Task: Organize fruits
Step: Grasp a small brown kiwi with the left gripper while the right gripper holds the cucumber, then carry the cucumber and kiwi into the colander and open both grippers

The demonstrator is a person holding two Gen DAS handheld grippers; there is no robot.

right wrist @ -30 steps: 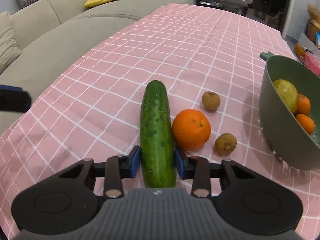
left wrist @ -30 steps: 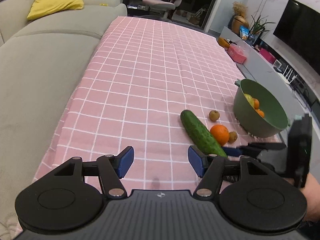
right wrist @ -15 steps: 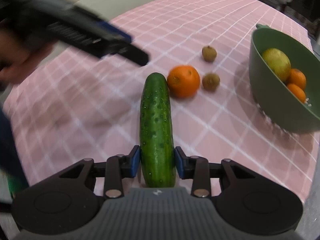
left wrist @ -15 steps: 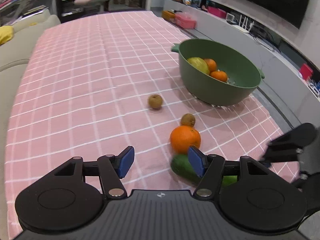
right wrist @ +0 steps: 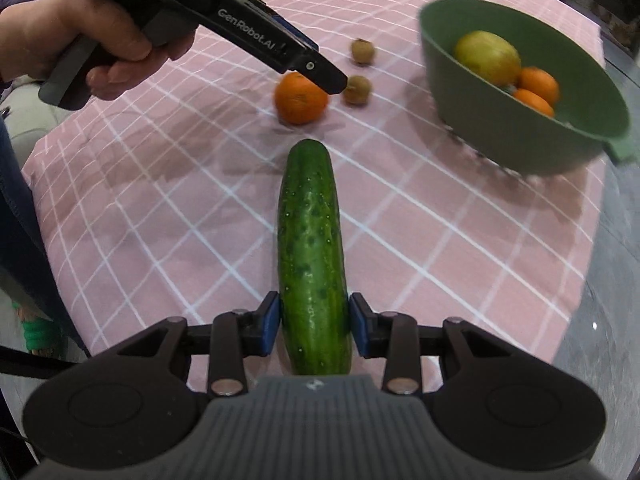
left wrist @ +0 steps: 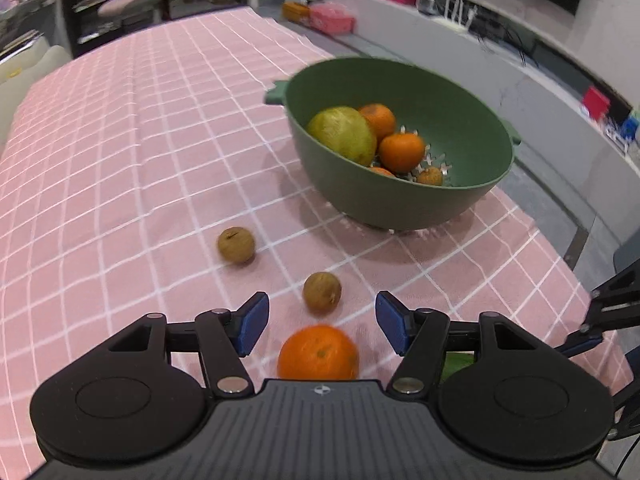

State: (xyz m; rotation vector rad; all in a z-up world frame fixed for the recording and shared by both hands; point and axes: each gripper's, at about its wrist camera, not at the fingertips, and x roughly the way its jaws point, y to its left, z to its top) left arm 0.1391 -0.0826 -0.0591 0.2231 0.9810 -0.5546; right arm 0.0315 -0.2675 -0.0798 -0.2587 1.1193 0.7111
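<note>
Clamping cucumber (right wrist: pixel 311 256) in right gripper (right wrist: pixel 314 326), left gripper (left wrist: pixel 320 326) closing, empty, above orange (left wrist: pixel 318 354)

"GenRobot.AI" on left claw (right wrist: pixel 320 76) body

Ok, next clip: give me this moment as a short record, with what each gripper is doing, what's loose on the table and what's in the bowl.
right gripper: shut on the cucumber, which is lifted off the cloth
left gripper: fingers closing, nothing pressed between them; poised above the orange
loose on the pink checked tablecloth: the orange and two small brown fruits
green colander bowl: one large yellow-green fruit, several small oranges, one small brown fruit
person: left hand visible in the right wrist view
</note>
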